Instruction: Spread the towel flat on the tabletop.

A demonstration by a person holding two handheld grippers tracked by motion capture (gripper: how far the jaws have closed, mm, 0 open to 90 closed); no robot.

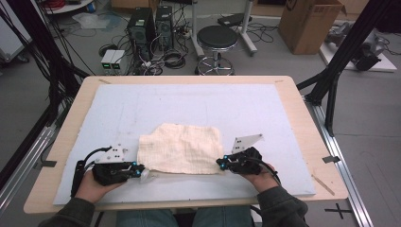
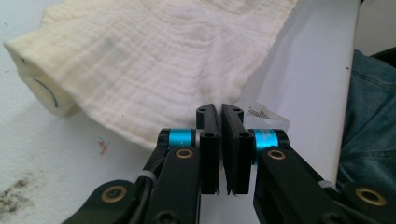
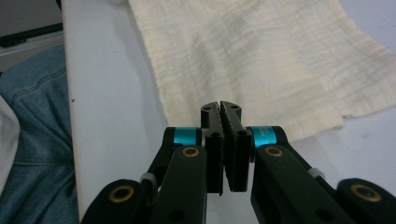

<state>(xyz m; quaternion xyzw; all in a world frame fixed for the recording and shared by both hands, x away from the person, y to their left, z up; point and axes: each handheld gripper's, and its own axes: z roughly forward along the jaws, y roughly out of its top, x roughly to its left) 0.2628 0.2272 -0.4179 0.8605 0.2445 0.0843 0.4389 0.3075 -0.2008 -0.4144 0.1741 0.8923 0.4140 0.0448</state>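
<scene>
You see a cream cloth (image 1: 182,149) with a fine grid weave, on a pale blue mat (image 1: 189,101) over the tan wooden counter (image 1: 302,113).

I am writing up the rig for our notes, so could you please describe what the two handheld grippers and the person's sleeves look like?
Both the left gripper and the right gripper are black, with cyan bands beside the jaws and brass-coloured pivot rivets. Each carries a grey three-cornered plate and trails a black cable. The sleeves are dark olive-grey.

The cloth (image 1: 181,148) lay on the mat (image 1: 265,109), between the left gripper (image 1: 137,170) and right gripper (image 1: 222,163).
</scene>
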